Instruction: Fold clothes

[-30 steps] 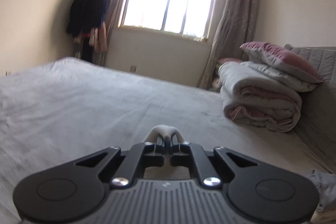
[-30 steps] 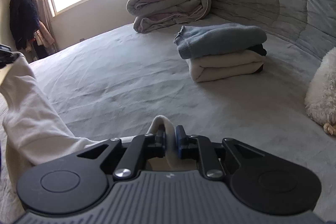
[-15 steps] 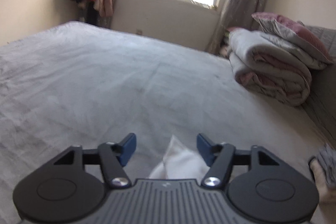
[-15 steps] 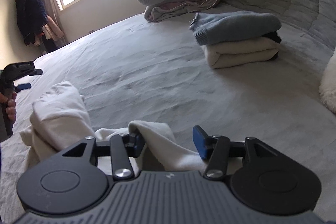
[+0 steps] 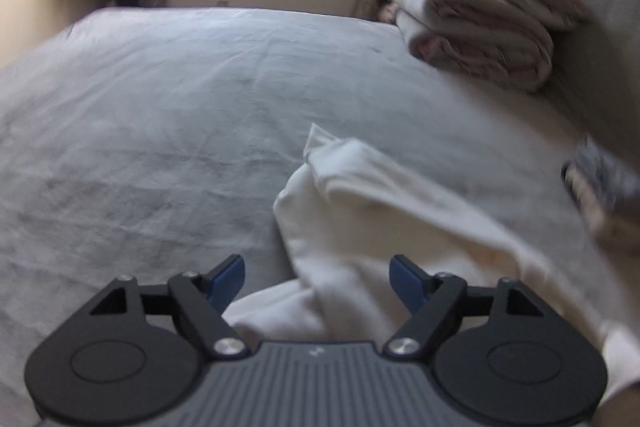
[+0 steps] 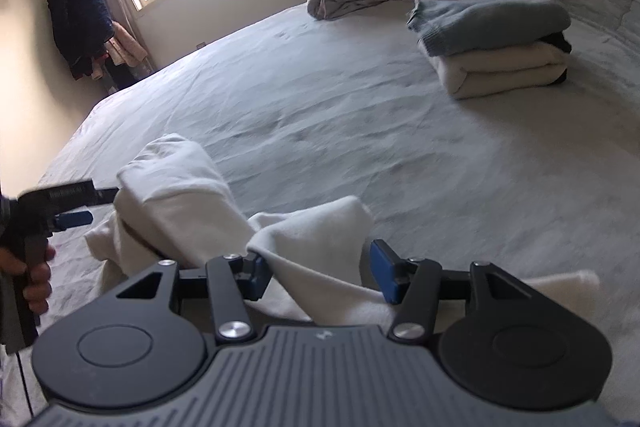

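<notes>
Left wrist view: the left gripper (image 5: 318, 273) has its jaws apart and opening. The cream garment (image 5: 384, 219) lies slack on the bed (image 5: 160, 115), bunched between and beyond the blue pads, which do not press it.

Right wrist view: the right gripper (image 6: 316, 273) stands parted. A soft hump of the same garment (image 6: 312, 239) rises between its pads, brushing the left one, unclamped. Judged light, limp and easily creased, the garment is best pinched at an edge or corner; the thick bunched middle would sag.
</notes>
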